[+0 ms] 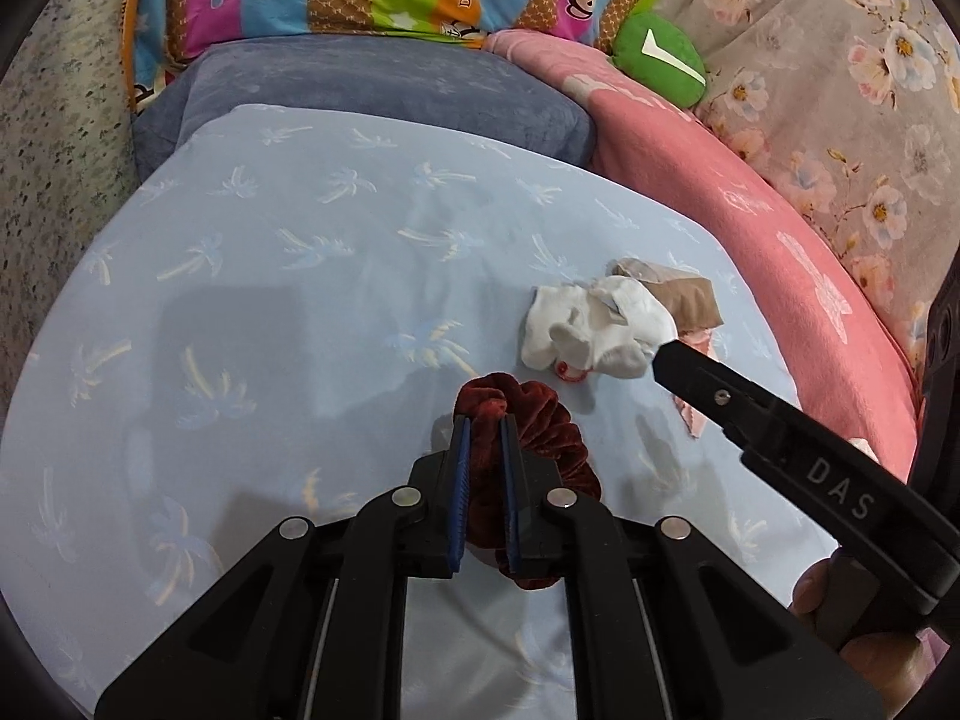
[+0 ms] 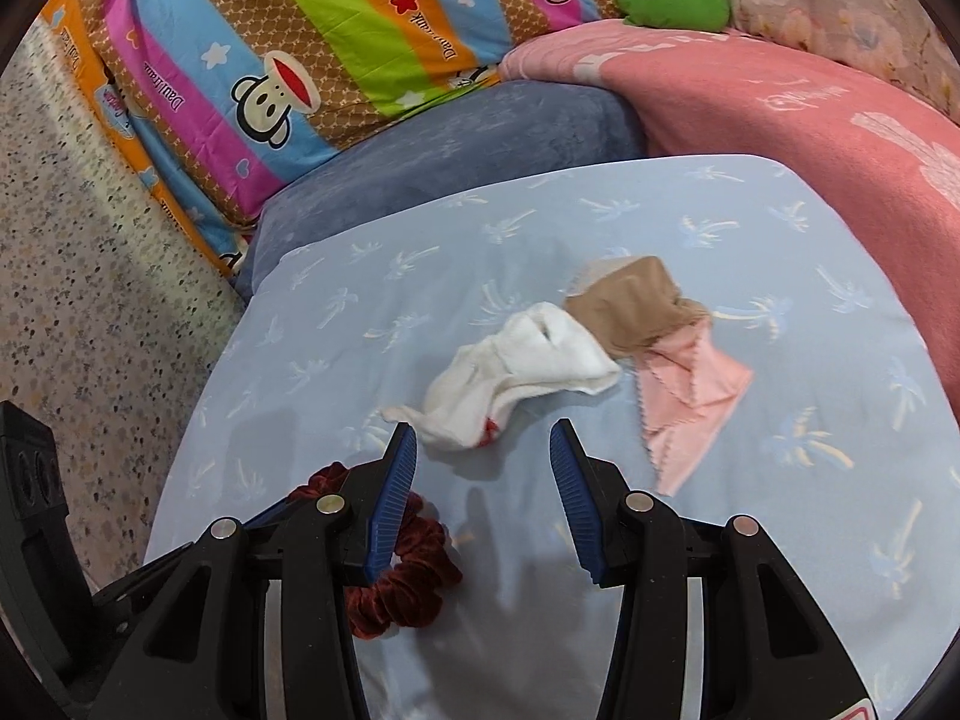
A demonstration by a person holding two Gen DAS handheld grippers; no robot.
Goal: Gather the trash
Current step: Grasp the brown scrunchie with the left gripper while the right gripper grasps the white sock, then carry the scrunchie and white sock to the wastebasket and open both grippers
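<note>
Left hand-held gripper (image 1: 483, 423), nearest the lens, has its blue pads clamped on a dark red velvet scrunchie (image 1: 540, 438), which bunches around the right-hand pad and rests on or just over a pale blue sheet printed with palm trees (image 1: 270, 276). Right hand-held gripper (image 2: 483, 435) stands with jaws apart, nothing between them, tips just short of a crumpled white sock (image 2: 516, 366); in the left wrist view one black finger reaches the sock's edge. Touching the sock beyond: a tan folded cloth (image 2: 636, 306) and, partly under it, a pink cloth with pinked edges (image 2: 690, 402). Farther back, a grey-blue velvet cushion (image 1: 372, 84) lies under the sheet's far edge, a pink blanket (image 1: 750, 180) to the right. Behind: a striped cartoon-monkey pillow (image 2: 288, 30) and a green plush toy (image 1: 657, 57).
</note>
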